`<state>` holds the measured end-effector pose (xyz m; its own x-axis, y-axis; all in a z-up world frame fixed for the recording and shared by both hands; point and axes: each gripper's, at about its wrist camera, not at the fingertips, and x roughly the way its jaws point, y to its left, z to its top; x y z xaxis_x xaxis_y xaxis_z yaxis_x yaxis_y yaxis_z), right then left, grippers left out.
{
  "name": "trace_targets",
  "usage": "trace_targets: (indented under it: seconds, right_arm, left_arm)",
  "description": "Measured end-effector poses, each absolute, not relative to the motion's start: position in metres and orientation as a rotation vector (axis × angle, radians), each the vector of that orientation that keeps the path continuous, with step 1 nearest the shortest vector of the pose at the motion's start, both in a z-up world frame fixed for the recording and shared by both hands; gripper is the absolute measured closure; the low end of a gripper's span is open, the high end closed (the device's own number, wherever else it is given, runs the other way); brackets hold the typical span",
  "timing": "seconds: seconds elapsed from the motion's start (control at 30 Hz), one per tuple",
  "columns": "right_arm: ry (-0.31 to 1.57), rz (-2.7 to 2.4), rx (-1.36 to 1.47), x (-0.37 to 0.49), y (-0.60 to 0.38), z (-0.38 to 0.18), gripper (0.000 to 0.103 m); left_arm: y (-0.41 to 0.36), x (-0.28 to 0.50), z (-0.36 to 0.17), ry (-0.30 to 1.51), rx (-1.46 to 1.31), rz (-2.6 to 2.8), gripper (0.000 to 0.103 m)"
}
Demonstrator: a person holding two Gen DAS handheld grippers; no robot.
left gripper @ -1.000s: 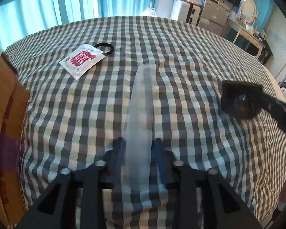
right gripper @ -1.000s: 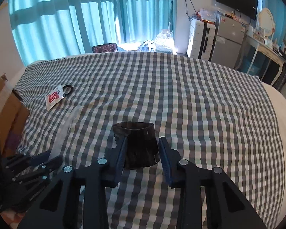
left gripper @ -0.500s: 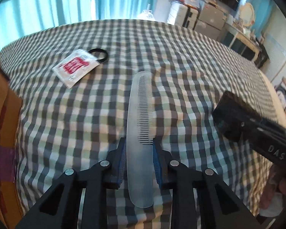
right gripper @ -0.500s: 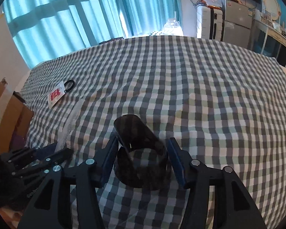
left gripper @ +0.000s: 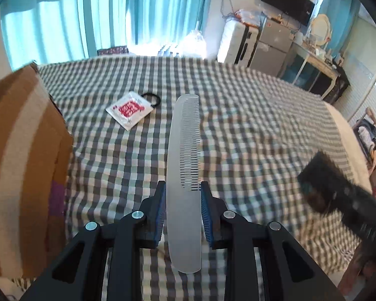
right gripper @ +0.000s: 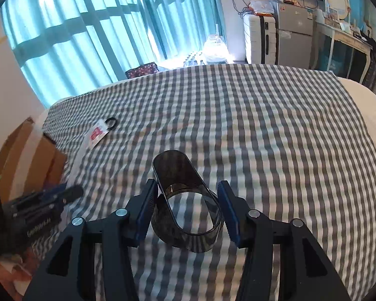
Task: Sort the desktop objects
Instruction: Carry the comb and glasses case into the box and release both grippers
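Only blurred lettering on left gripper (right gripper: 71, 192); comb (left gripper: 184, 175) pinched, dark cup (right gripper: 185, 200) clasped.

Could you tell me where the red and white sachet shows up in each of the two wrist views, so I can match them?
Left wrist view: the sachet lies upper left of centre on the checked cloth, left of the comb tip.
Right wrist view: the sachet is small, at mid-left on the cloth.
Shared landmark: the black hair tie touching its far corner.
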<state>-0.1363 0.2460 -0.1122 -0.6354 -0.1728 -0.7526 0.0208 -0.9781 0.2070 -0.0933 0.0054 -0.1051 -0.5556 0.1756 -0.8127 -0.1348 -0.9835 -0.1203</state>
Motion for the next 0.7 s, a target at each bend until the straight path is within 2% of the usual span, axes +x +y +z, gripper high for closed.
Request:
trace_targets:
  seconds: [0.33,0.57,0.7]
  right_arm:
    - [-0.289,-2.768,1.127,-0.069,0.218,-0.047,0.054]
    - [-0.285,-2.713,1.032,-0.067,0.167,0.004,0.054]
    - [-0.254,-2.623,0.959,-0.080,0.107,0.032,0.055]
  left_arm:
    - [-0.011,-0.067,-0.014,-0.136,-1.137,2.745,0.077]
    - [-0.086,-0.058,0.061,-0.191,-0.950,2.896,0.077]
    - [-0.146,-0.056,0.070,-0.238,-0.960,2.997,0.077]
